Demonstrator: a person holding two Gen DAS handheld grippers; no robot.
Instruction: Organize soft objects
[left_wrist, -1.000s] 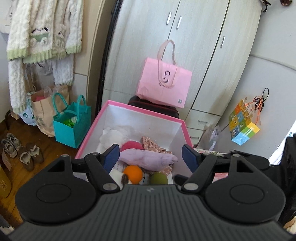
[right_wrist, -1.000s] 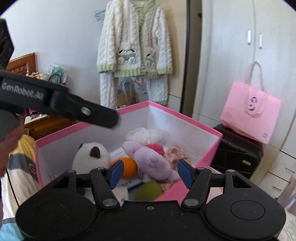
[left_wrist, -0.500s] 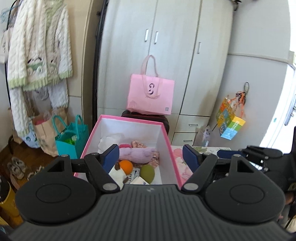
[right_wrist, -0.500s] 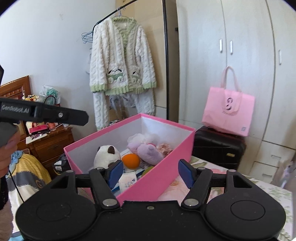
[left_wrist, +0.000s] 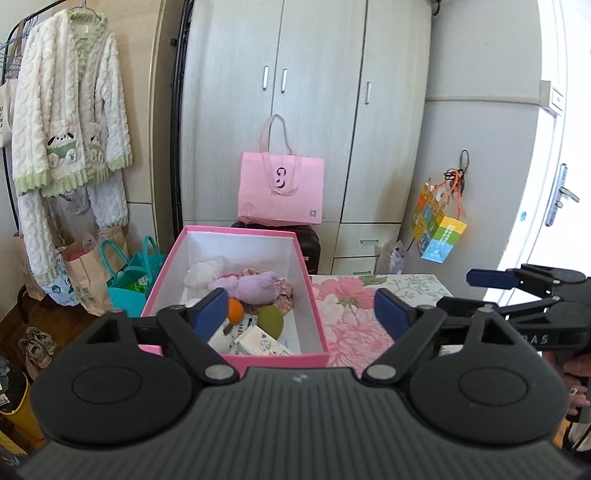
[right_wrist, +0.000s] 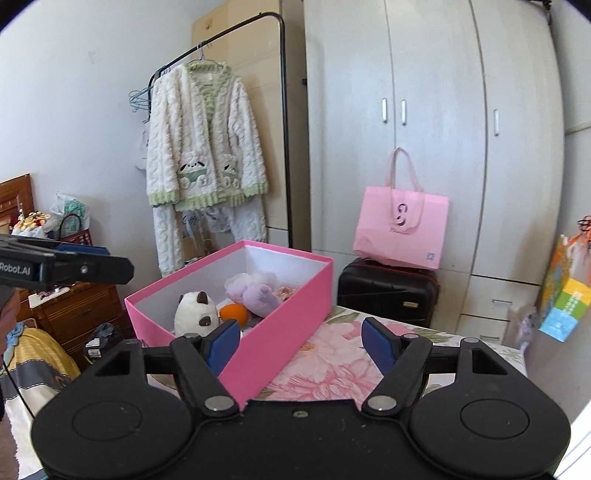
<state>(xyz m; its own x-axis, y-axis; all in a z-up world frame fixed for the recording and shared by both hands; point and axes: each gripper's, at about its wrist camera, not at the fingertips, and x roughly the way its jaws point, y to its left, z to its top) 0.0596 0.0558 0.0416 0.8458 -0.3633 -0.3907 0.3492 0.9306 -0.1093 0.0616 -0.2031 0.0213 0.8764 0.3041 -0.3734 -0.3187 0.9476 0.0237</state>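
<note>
Both views have pulled back from the open pink cardboard box (left_wrist: 236, 280), which a second ago filled the frame and now sits smaller at centre-left on the floral bedspread (left_wrist: 354, 314). The left gripper (left_wrist: 295, 310) and right gripper (right_wrist: 299, 343) have just been opening, jaws apart, nothing between them. The lilac plush toy (left_wrist: 255, 288), white panda plush (right_wrist: 194, 314) and orange ball (right_wrist: 233, 314) lie inside, so the packing looks about finished.

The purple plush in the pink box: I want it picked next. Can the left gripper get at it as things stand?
Probably yes. The purple plush lies on top of the pile in the open pink box, nothing covering it, and the left gripper is open and empty.
</note>
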